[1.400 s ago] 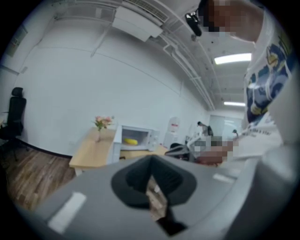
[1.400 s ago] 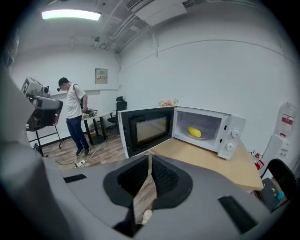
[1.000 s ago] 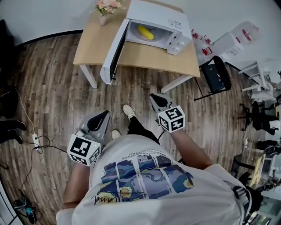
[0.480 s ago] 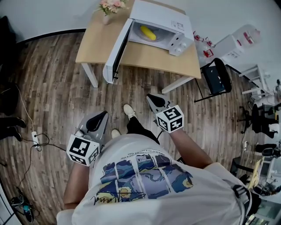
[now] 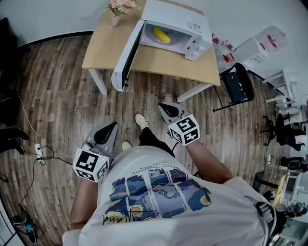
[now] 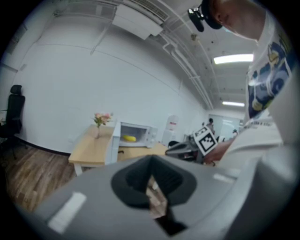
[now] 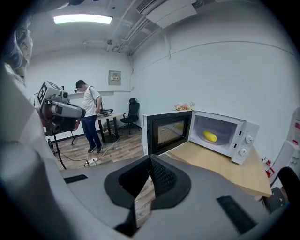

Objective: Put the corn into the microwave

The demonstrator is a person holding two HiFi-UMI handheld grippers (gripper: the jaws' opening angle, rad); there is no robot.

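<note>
The yellow corn point(image 5: 161, 35) lies inside the white microwave point(image 5: 185, 19), whose door point(image 5: 126, 53) hangs wide open on the wooden table point(image 5: 159, 60). Both grippers are held low in front of the person, well back from the table. My left gripper point(image 5: 113, 126) is shut with nothing in it, and so is my right gripper point(image 5: 162, 105). In the left gripper view the left gripper point(image 6: 151, 161) points at the far corn point(image 6: 129, 138). From the right gripper point(image 7: 150, 159), the corn point(image 7: 210, 136) shows in the lit oven behind the open door point(image 7: 166, 131).
A vase of pink flowers point(image 5: 115, 9) stands at the table's back left corner. A black chair point(image 5: 238, 81) sits right of the table. A power strip with cables point(image 5: 38, 153) lies on the floor at left. Another person point(image 7: 89, 117) stands by a desk.
My right gripper has drifted slightly to the left. The left gripper, the microwave and the corn stay as they were.
</note>
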